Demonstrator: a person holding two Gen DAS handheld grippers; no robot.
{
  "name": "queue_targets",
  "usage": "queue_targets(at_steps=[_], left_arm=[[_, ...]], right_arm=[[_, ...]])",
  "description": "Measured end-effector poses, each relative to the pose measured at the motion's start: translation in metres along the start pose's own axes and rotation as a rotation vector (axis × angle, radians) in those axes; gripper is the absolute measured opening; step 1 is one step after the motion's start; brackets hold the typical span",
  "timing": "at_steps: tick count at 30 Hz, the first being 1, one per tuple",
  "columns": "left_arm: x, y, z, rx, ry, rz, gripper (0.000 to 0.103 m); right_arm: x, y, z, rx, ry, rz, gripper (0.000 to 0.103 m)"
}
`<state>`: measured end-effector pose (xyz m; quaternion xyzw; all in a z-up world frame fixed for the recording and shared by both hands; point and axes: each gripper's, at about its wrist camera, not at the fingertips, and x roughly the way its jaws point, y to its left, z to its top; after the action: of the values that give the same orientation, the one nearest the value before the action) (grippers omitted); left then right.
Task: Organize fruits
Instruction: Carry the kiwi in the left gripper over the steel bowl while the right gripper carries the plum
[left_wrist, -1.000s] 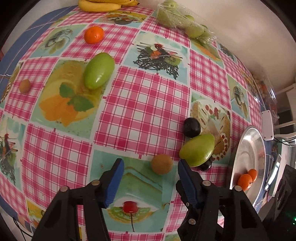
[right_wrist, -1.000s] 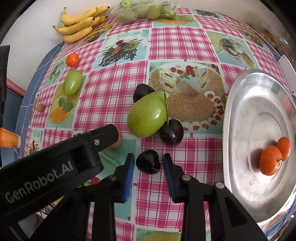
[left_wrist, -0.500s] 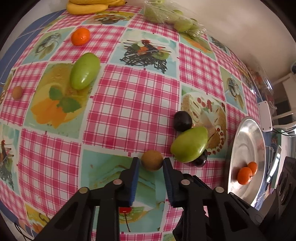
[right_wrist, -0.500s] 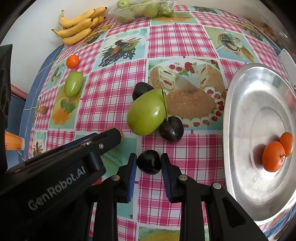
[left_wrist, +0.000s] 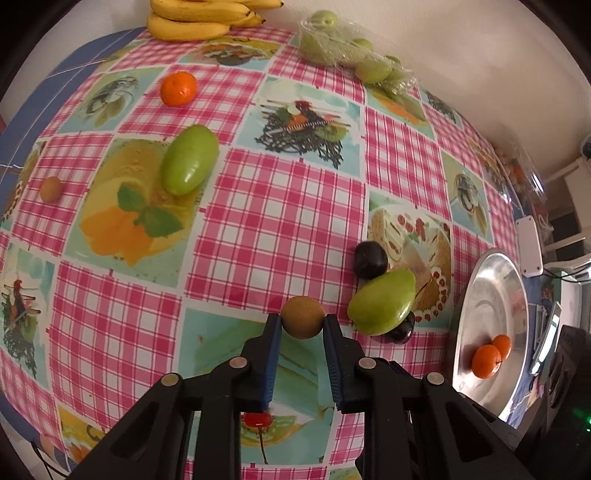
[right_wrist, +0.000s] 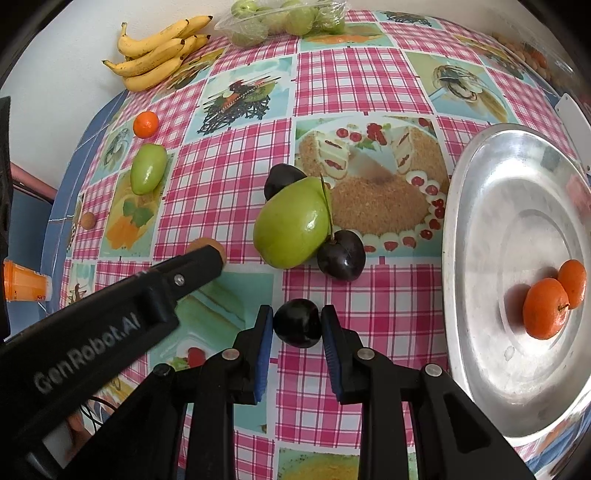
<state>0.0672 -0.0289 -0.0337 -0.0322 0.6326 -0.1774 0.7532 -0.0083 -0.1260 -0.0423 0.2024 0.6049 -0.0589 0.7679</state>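
Now left tongs (left_wrist: 302, 322) pinch the brown fruit (left_wrist: 303, 316) (round, rough-skinned), while right tongs (right_wrist: 296, 322) clamp the dark plum (right_wrist: 296, 323).

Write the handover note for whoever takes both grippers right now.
Left gripper: shut on the small brown fruit, low over the tablecloth.
Right gripper: shut on a dark plum.
Done: two oranges lie on the metal tray.
Left on the cloth: green mango with two dark plums touching it, a second green mango, one orange, another small brown fruit. Bananas and bagged green fruit sit by the wall.
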Motion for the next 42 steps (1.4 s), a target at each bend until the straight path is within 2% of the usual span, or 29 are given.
queue_targets(at_steps=[7, 17, 27, 33, 42], left_arm=[[-0.01, 0.003, 0.006, -0.031, -0.042, -0.009, 0.025], [-0.04, 0.011, 0.008, -0.055, -0.151, 0.012, 0.025], [-0.048, 0.015, 0.009, -0.077, -0.18, 0.033, 0.025], [-0.05, 0.003, 0.008, -0.051, -0.191, 0.034, 0.025], [-0.052, -0.036, 0.008, 0.034, -0.208, 0.016, 0.025]], right_arm=[[-0.014, 0.002, -0.001, -0.005, -0.035, 0.029, 0.028], [-0.04, 0.004, 0.001, -0.017, -0.113, 0.061, 0.028], [-0.045, -0.001, 0.003, -0.008, -0.125, 0.073, 0.028], [-0.057, -0.024, 0.009, 0.051, -0.153, 0.078, 0.028], [-0.078, -0.087, 0.011, 0.2, -0.216, 0.023, 0.028]])
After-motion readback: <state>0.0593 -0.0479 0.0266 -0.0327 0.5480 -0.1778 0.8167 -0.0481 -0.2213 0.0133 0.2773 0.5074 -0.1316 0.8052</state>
